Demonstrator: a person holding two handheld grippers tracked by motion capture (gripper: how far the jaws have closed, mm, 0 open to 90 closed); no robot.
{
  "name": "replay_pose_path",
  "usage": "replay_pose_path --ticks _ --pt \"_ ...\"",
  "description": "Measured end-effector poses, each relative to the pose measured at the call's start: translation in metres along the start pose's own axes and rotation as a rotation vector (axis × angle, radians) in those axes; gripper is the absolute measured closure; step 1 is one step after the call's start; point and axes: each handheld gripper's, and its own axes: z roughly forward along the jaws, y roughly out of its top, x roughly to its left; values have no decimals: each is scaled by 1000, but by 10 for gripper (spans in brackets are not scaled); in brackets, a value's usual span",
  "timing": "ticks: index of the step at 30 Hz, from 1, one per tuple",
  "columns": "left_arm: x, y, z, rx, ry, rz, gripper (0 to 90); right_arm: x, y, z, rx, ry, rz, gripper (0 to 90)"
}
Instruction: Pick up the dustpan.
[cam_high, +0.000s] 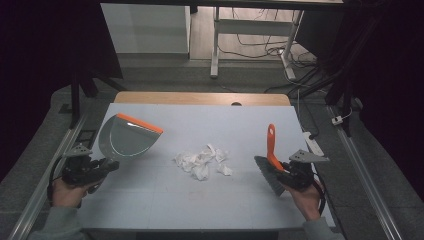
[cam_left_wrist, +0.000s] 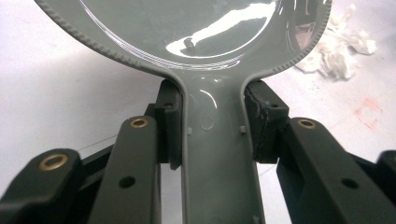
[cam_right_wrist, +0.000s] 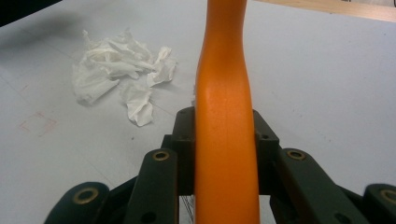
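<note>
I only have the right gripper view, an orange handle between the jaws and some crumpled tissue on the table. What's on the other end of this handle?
Observer: A brush; in the high view its dark bristles point toward the person, beside the right gripper.
Operator: What is the other hand doing?
Observer: The left gripper is shut on the handle of a grey dustpan.
Operator: Where is the pan relative to the tissue?
Observer: The tissue pile lies mid-table between both tools, the dustpan to its left with its orange edge on the far side.
</note>
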Motion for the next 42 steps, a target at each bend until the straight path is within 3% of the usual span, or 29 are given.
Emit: replay_pose_path --ticks 15,42 --pt "-14 1 -8 45 -91 116 614 0 2 -1 -16 4 7 703" --pt "-37 -15 9 180 -198 226 614 3 3 0 -21 12 -5 703"
